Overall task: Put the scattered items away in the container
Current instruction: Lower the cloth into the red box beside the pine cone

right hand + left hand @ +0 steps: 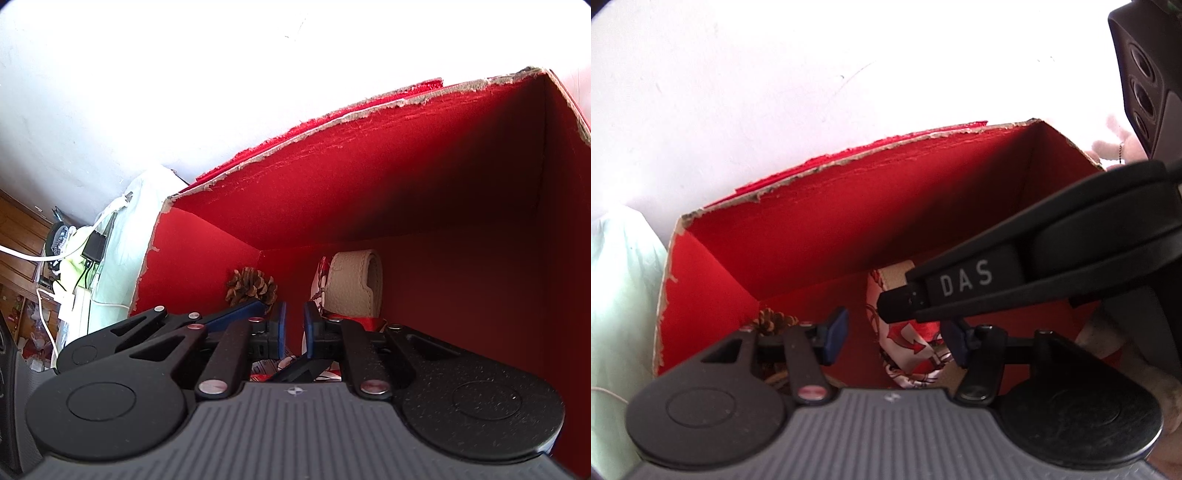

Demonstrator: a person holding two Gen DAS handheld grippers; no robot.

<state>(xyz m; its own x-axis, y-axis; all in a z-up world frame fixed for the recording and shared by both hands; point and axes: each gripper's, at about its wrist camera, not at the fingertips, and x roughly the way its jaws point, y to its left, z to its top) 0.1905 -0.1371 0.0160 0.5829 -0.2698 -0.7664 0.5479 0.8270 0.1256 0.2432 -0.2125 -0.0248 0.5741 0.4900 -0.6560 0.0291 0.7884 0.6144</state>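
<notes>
A red cardboard box [849,221] with torn rims fills both views. On its floor lie a pine cone [251,290], a beige leather strap [354,284] and a red-and-white patterned cloth item [912,347]. My left gripper [895,339] hangs inside the box, open, its blue pads well apart with nothing pressed between them; the patterned item lies beyond the gap. My right gripper [295,325] also reaches into the box [406,184], its pads nearly together, and I see nothing held in them. In the left wrist view its black tip [892,306] points at the patterned item.
A pale green cloth [620,295] lies left of the box. White cables and a black charger [92,247] sit beyond it, with wooden furniture [18,229] behind. A dark device with round openings [1145,74] and a fluffy pale toy [1108,144] stand at the right.
</notes>
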